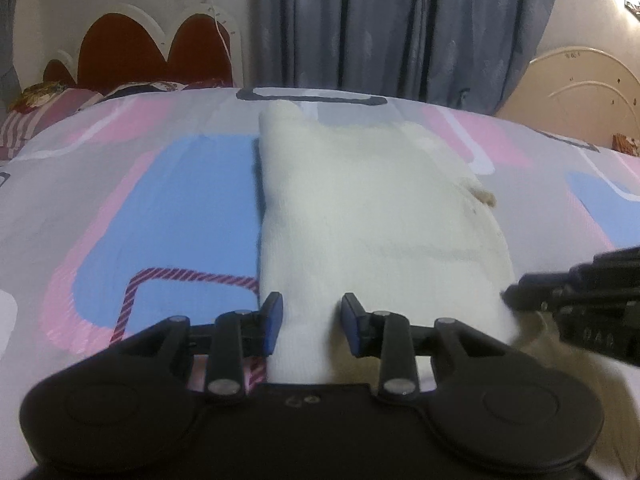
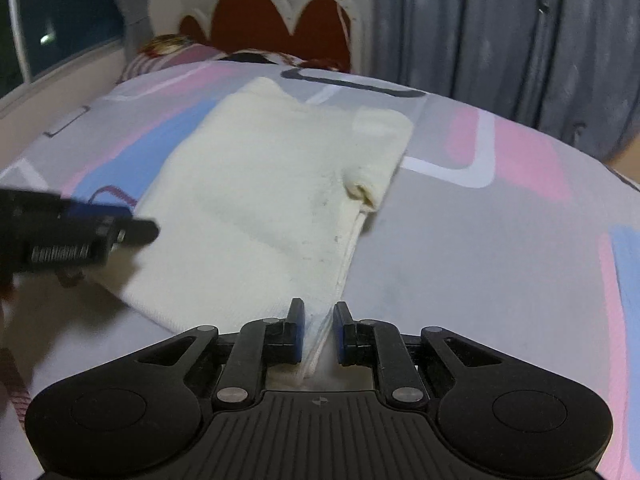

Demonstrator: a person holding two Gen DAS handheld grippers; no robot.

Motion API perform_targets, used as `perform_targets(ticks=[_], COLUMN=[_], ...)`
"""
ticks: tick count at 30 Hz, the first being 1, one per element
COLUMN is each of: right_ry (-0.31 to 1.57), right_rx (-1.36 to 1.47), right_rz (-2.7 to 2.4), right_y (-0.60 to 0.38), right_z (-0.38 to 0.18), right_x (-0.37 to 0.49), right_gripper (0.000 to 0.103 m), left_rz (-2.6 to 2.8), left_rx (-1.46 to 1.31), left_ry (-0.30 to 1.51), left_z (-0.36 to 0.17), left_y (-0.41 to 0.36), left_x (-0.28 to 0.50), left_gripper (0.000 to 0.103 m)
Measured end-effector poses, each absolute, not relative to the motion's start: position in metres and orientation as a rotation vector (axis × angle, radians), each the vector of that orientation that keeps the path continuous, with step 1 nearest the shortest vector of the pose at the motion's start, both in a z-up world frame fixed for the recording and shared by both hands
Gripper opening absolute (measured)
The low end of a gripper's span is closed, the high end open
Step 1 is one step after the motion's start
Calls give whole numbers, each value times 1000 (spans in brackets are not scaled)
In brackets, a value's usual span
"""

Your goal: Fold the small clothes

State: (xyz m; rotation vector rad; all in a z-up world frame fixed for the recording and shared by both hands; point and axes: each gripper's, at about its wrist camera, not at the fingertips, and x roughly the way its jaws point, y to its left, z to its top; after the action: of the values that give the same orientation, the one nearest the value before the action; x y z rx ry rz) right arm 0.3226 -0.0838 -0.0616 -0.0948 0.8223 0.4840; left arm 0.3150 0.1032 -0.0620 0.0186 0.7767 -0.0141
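Observation:
A small cream knitted garment (image 1: 372, 216) lies folded flat on the patterned bedsheet (image 1: 160, 208). My left gripper (image 1: 312, 326) is open, its fingers either side of the garment's near left edge. My right gripper (image 2: 318, 334) is open, with the garment's near right corner (image 2: 316, 344) lying between its fingers. The garment shows in the right wrist view (image 2: 272, 184) too, sleeves tucked over the body. The right gripper appears at the right edge of the left wrist view (image 1: 512, 294); the left gripper appears at the left of the right wrist view (image 2: 140, 230).
The bedsheet (image 2: 480, 240) has pink, blue and grey shapes. A red and white headboard (image 1: 152, 48) with striped pillows (image 1: 44, 108) stands at the back left. Grey curtains (image 1: 400, 28) hang behind. A cream headboard (image 1: 576, 92) stands at the right.

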Motion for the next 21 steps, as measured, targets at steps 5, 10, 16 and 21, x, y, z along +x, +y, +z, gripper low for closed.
perform_targets(ticks=[5, 10, 16, 21], right_ry=[774, 723, 660, 616], right_rx=[-44, 55, 74, 79], right_rz=[469, 429, 416, 399], right_y=[-101, -121, -132, -139], right_z=[-37, 2, 42, 67], right_x=[296, 244, 172, 110], right_gripper=[13, 13, 13, 13], left_rz=[-28, -33, -37, -14], left_rx=[-2, -14, -15, -25], left_ry=[765, 740, 697, 611], left_z=[-49, -31, 1, 30], left_y=[101, 98, 96, 87], left_x=[290, 248, 186, 131], left_gripper=[30, 32, 39, 72])
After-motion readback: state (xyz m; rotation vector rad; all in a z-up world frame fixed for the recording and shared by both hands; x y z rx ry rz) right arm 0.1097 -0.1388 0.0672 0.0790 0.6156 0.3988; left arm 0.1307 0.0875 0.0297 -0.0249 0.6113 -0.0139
